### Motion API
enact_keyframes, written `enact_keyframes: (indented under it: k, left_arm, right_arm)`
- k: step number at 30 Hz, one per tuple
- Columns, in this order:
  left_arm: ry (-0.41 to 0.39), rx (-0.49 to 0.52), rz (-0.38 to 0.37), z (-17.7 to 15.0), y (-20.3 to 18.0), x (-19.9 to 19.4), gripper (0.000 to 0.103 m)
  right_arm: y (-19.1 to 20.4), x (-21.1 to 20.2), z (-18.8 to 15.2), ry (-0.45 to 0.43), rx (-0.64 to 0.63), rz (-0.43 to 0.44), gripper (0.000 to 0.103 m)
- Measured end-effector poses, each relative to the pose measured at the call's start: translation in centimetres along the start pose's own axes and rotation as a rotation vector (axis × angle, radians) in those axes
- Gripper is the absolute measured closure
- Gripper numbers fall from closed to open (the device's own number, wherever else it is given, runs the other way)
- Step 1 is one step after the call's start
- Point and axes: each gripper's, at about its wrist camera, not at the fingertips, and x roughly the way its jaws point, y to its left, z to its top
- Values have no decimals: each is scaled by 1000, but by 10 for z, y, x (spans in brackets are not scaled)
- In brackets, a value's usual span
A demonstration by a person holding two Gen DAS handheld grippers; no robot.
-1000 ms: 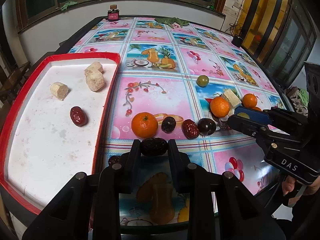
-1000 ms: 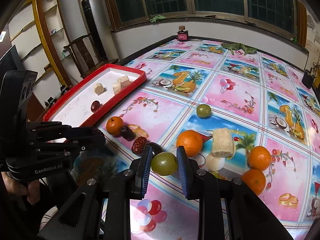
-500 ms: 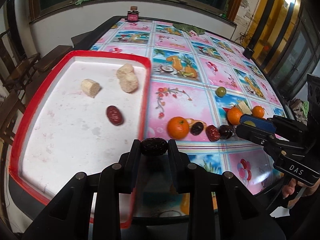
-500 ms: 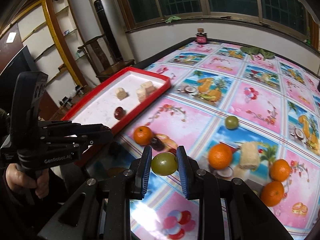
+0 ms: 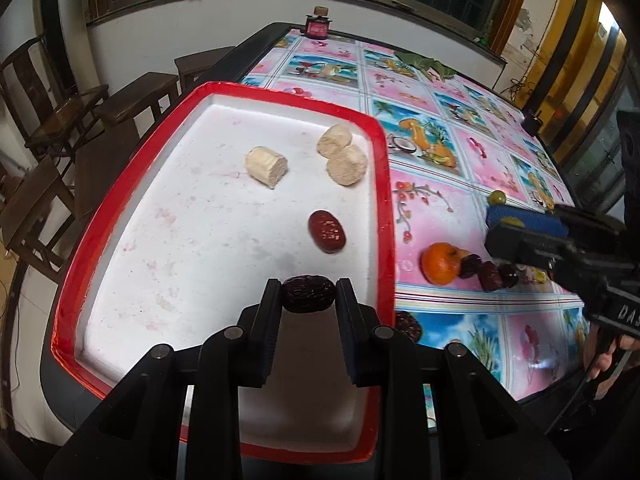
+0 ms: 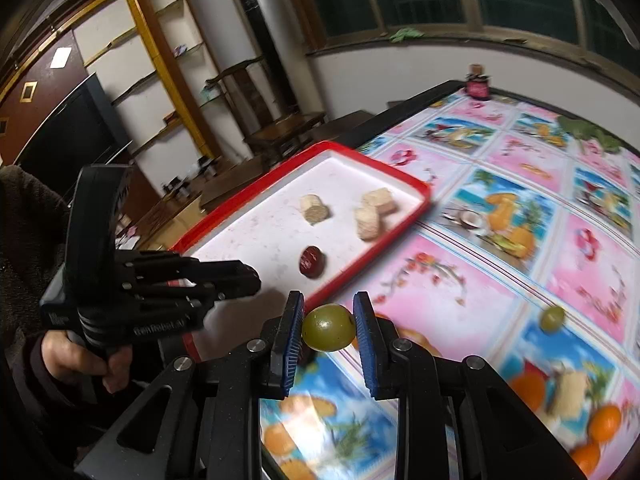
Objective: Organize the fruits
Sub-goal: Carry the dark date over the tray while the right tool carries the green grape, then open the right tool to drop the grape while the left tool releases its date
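My left gripper (image 5: 308, 299) is shut on a dark wrinkled date (image 5: 308, 299) and hangs over the near part of the red-rimmed white tray (image 5: 384, 184). In the tray lie a red date (image 5: 327, 231) and three pale cut sugarcane pieces (image 5: 266, 166). My right gripper (image 6: 328, 327) is shut on a green grape (image 6: 328, 327) above the table just right of the tray's near corner (image 6: 416, 188); it also shows at the right of the left wrist view (image 5: 520, 236). The left gripper (image 6: 236, 280) appears at the left of the right wrist view, held by a hand (image 6: 80, 356).
On the patterned tablecloth right of the tray lie an orange (image 5: 440, 263), several dark dates (image 5: 490, 276), another date (image 5: 408, 325) by the tray rim, a loose green grape (image 6: 553, 318), more oranges (image 6: 606, 422) and a cane piece (image 6: 570, 394). A small jar (image 5: 317, 26) stands at the far edge; chairs (image 5: 60, 120) stand left.
Both grippers have swung left with their fruit: the left one from above the tablecloth to over the tray, the right one toward the tray's near corner.
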Motion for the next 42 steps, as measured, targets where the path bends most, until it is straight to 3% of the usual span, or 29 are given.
enact_keyframes:
  k: [10, 17, 34, 42]
  left_arm:
    - [11, -5, -20, 0, 2, 12, 78]
    - [24, -4, -29, 0, 0, 22, 78]
    - [26, 9, -68, 0, -12, 29, 78]
    - [26, -16, -91, -1, -11, 28, 74]
  right_arm:
    - [-4, 66, 45, 77, -66, 44, 77]
    - [-7, 98, 53, 114, -100, 33, 77]
    - [-4, 116, 43, 129, -215, -31, 76]
    - [-4, 110, 42, 115, -199, -31, 75]
